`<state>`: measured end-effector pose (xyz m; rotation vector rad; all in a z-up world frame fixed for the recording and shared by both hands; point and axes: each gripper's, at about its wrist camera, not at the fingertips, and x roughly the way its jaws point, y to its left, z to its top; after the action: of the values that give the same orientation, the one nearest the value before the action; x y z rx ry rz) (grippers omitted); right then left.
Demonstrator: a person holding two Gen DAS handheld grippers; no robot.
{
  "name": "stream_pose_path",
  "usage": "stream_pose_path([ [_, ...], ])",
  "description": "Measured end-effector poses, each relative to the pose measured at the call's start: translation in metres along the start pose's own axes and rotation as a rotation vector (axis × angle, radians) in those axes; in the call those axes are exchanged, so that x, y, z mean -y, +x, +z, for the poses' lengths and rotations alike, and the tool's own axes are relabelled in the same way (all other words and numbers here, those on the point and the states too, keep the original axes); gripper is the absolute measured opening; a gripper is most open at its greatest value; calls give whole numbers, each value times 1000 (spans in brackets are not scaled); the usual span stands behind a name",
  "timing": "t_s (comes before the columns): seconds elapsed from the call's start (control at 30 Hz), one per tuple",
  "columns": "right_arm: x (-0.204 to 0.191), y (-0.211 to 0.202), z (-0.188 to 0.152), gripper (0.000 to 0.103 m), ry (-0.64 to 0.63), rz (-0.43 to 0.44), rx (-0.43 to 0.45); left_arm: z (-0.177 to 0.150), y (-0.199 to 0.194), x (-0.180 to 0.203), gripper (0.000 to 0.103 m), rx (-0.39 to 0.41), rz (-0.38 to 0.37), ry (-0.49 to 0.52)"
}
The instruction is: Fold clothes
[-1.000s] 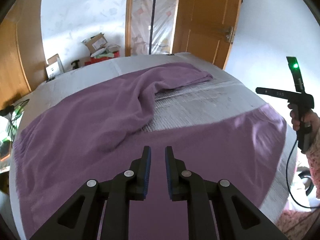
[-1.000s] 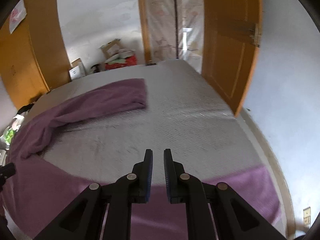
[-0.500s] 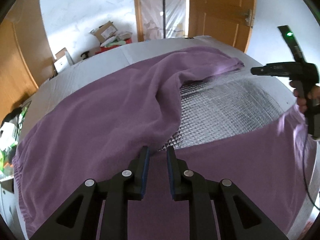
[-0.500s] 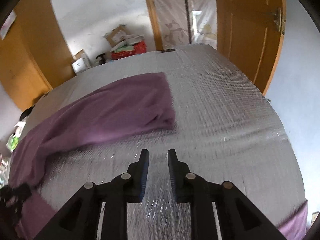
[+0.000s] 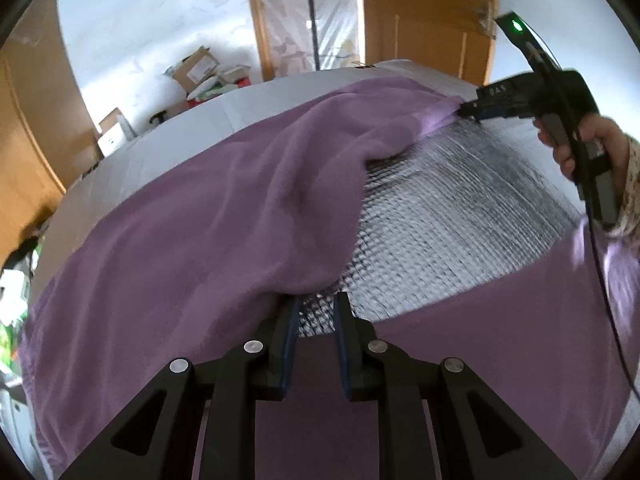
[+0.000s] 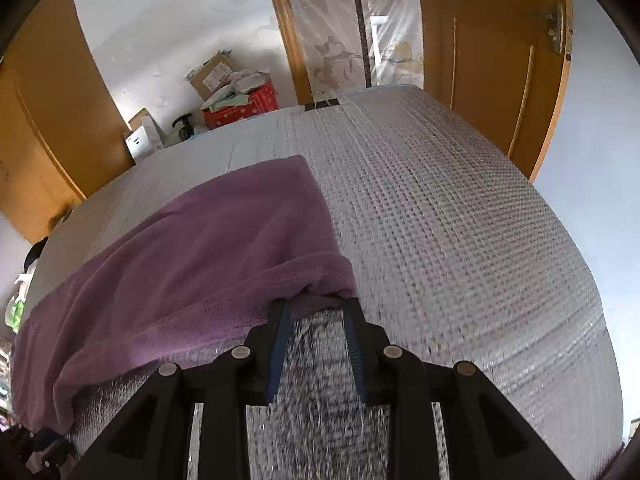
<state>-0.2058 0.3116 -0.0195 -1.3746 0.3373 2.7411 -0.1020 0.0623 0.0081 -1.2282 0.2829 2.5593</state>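
I see the bed (image 6: 460,216) first, its quilted silver cover filling both views, with the purple garment (image 5: 208,216) spread across its left and near parts. One long section of the garment runs far and right, ending in a hemmed end (image 6: 320,276) on bare cover.

My right tongs (image 6: 314,314) sit at that hemmed end, jaws opening, the fabric edge at their tips but not yet pinched. My left tongs (image 5: 314,314) hover low over the near inner fold of the garment, jaws narrow and with nothing between them; only silver cover shows in the gap.

What worries me: the plush cloth looks thick and rolled at the hem, so the right tongs could catch only the top layer and drag the section crooked. The left tongs, narrow as they are, may slide over the fold instead of taking it.
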Motion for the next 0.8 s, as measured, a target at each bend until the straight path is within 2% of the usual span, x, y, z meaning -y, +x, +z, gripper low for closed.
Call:
stream_pose_path([
  [0.13,-2,4,4,29,-7,0,6,1,2,-2,18,2,-3,-36],
  [0.17,-3,4,4,28,-11,3,10,1,2,-2,16,4,-1,-42],
  [0.2,-3,3,4,26,-16,4,17,0,1,-2,9,5,3,-50],
  [0.27,-4,2,4,6,-22,12,22,-1,-1,-3,5,9,-11,-72],
  [0.3,-4,2,4,3,-22,15,21,-2,-3,-6,5,12,-22,-89],
  [0.43,-6,-3,6,1,-21,27,41,-3,-8,-16,4,30,-42,-144],
  [0.7,1,-38,6,0,-15,24,150,-7,-26,-32,3,86,-43,-202],
  [0.8,3,-40,5,1,-53,28,144,-5,-29,-31,3,90,-1,-197],
])
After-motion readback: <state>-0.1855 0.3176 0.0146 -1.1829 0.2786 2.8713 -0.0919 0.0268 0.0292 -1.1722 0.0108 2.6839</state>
